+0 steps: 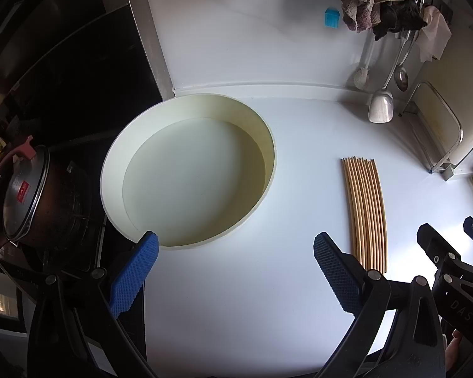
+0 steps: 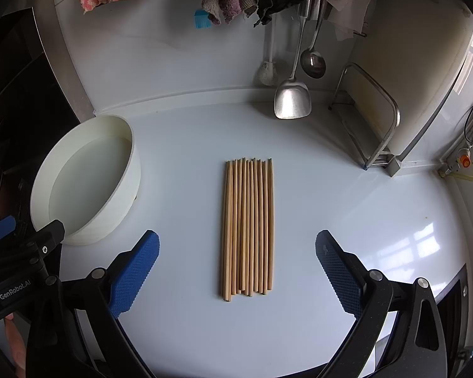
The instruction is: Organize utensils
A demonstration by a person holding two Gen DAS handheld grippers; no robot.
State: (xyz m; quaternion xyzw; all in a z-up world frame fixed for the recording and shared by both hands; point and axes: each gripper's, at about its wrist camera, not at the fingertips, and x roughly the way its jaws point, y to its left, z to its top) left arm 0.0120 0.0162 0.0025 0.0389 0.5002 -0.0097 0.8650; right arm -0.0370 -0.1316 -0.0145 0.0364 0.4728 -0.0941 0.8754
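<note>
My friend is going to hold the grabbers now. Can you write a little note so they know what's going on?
Left gripper: open, holding nothing, hovering over the white counter in front of the round basin.
Right gripper: open, holding nothing, lined up with the chopsticks.
Chopsticks: a neat bundle lying flat on the counter, right of the basin, not touching it.
Basin: nothing in it.
A spatula and ladle hang on the wall behind.
Done: the chopsticks look lined up; none picked up yet.
Left: probably grasp the chopsticks and put them away; where they go isn't shown.
</note>
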